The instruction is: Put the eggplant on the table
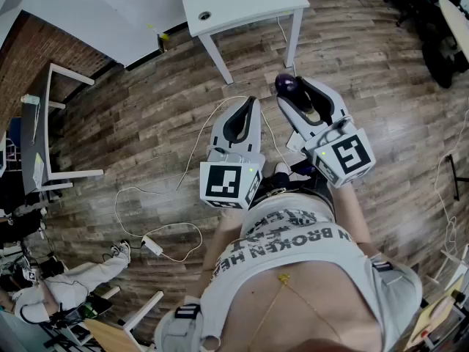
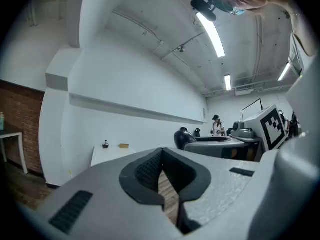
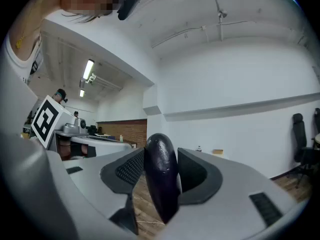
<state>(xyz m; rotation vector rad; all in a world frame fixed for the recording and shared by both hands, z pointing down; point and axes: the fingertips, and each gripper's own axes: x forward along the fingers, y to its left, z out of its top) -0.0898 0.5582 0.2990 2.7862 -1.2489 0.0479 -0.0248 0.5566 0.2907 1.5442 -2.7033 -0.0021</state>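
2 grippers point level in front of the person. The left gripper has its jaws closed together with nothing between them. The right gripper clamps a dark purple eggplant upright across its middle, pads pressing both sides, above the wood floor. Its glossy skin looks slippery, the body firm yet bruisable and fairly light, so a moderate mid-body squeeze seems best. Farther ahead stands the white table, well apart.

Wood-plank floor, black office chairs far right. White walls, a brick wall far left. Strip lights overhead.
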